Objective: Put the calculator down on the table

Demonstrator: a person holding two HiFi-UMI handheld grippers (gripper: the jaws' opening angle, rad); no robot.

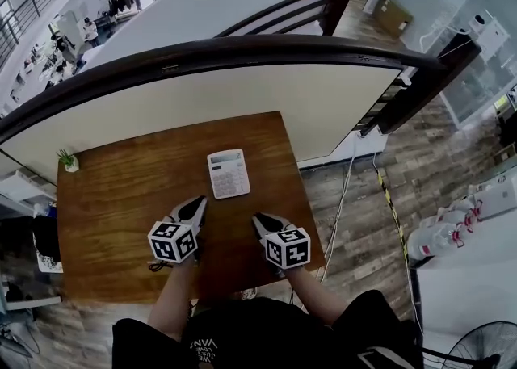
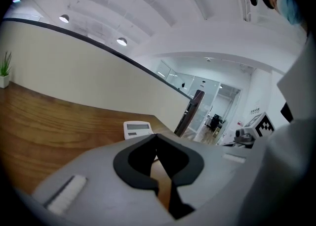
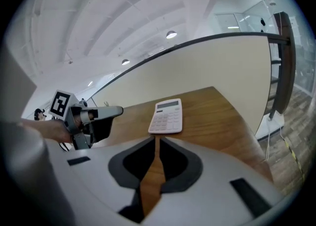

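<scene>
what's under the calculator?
The calculator lies flat on the wooden table; nothing else shows beneath it. The patch of tabletop it covers is hidden.

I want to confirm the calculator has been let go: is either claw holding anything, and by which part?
Nothing is held. The calculator lies flat on the table, apart from both; the left claw is shut and empty, the right claw nearly shut, empty.
</scene>
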